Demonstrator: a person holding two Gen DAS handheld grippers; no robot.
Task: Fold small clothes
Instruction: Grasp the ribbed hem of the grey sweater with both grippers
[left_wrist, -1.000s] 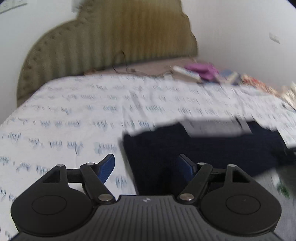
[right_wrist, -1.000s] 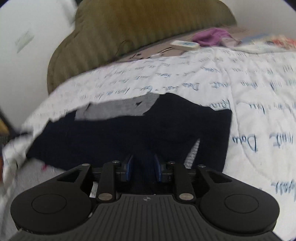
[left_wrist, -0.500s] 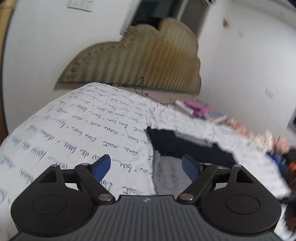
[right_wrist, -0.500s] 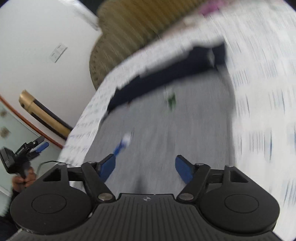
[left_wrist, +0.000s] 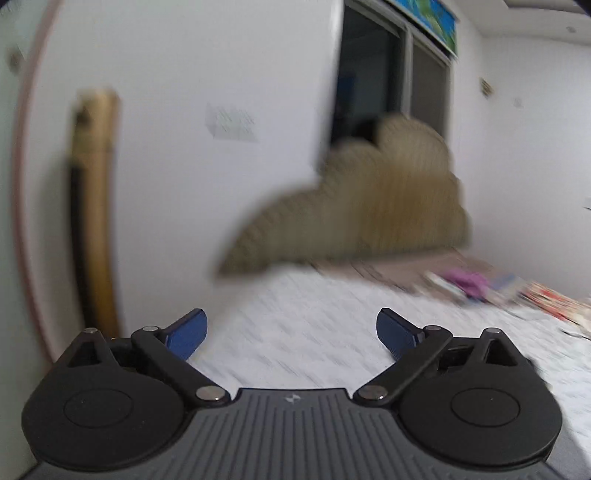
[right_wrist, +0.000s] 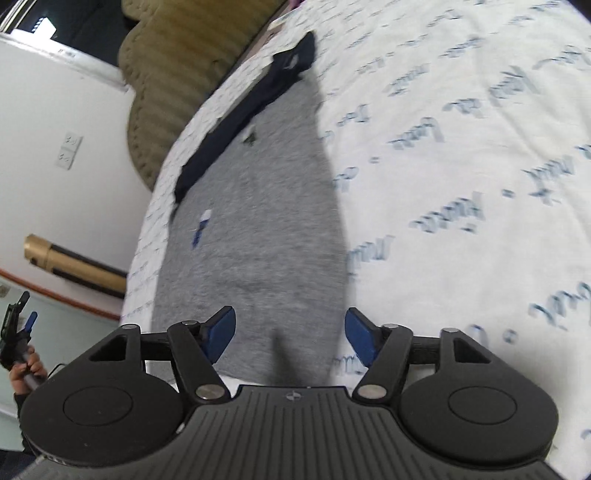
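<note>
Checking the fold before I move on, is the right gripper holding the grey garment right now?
No, the right gripper has its jaws open above the grey garment, which lies flat on the bed sheet.

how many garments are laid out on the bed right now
2: a grey garment spread flat ahead of the right gripper, and a navy garment folded along its far edge. More may lie out of view.
</note>
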